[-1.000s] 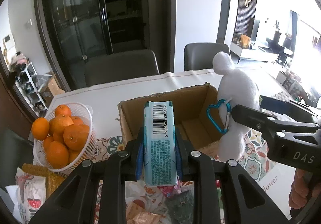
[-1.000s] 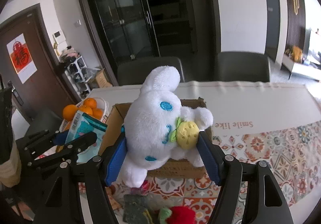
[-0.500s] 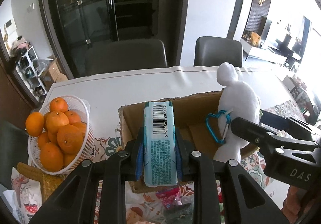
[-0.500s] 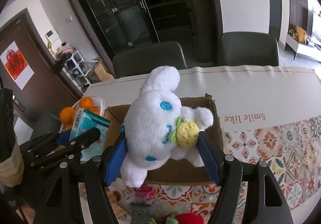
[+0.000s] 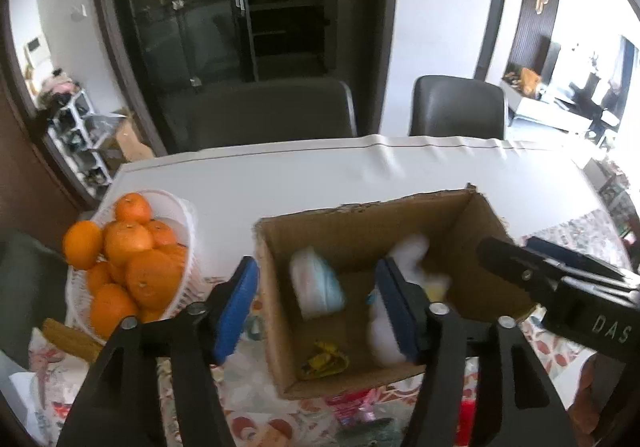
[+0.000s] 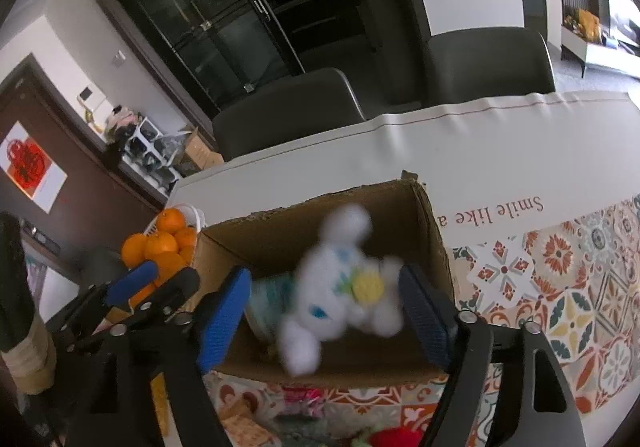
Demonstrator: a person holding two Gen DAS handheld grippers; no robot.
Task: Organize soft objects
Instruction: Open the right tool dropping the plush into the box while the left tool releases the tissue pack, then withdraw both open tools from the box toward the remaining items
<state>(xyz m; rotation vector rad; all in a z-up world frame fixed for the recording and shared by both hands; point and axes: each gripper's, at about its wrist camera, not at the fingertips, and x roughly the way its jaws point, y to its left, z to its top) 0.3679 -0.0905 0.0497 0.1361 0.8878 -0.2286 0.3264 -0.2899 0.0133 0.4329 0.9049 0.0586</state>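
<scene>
The surface, under a white cloth at the far side and a patterned tile-print cloth nearer, carries an open cardboard box in the middle, which looks like the collecting place for the soft things. To its left stands a white basket of oranges, apart from the box and no part of the sorting. Inside the box the white plush toy shows as a blur between the right gripper's blue pads, touching neither, so it reads as dropping toward the box floor on the right side. The pale blue tissue pack is blurred too, tilted against the left inner half of the box, with a small yellow wrapper lying at the near edge of the bottom. Both tools are poised over the box and pitched steeply down into it, a sensible pose for letting things fall in. The left gripper has just been opening, its fingers apart with nothing pressed between them; the right gripper has likewise just been opening, fingers wide of the toy. More small items lie on the tile-print cloth nearer than the box, likely next to go in.
</scene>
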